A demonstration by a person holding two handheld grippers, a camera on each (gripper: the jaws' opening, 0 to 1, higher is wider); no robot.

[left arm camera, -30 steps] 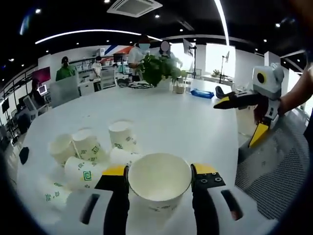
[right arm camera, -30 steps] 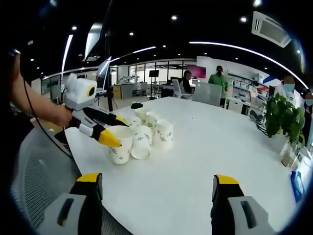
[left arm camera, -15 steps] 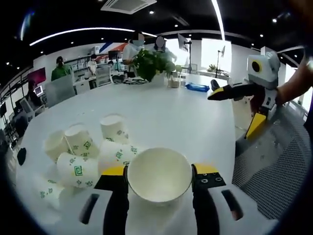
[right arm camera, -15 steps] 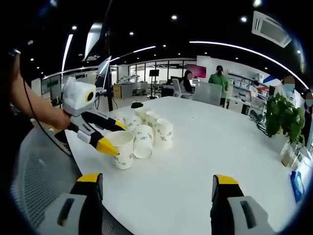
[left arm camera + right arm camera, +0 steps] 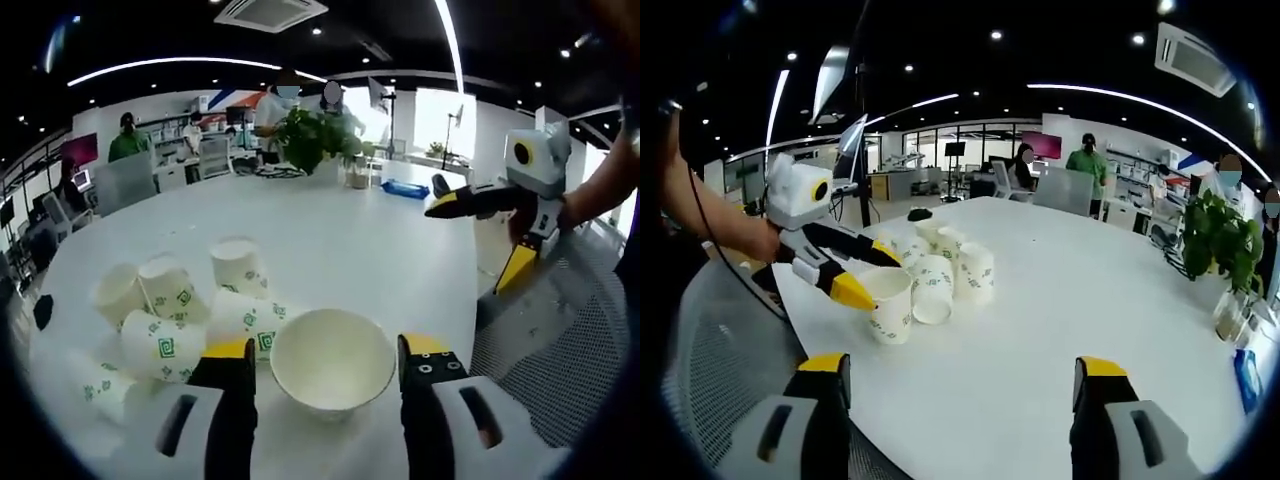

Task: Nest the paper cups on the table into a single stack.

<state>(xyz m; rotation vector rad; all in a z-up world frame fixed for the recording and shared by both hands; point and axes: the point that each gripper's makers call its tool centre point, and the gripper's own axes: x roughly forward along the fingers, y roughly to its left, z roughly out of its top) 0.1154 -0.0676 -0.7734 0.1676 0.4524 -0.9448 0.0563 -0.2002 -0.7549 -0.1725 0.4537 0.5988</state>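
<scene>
my left gripper (image 5: 332, 362) stands wide around the upright empty cup (image 5: 332, 365), jaws apart from its rim; just behind it the tumbled cups (image 5: 170, 310) crowd the white table (image 5: 350, 240); right gripper (image 5: 965, 385) wide, empty; plant (image 5: 318, 140) beyond

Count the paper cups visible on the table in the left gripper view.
7: an upright cup between the left gripper's jaws, and six in the pile to its left. More may be hidden.
</scene>
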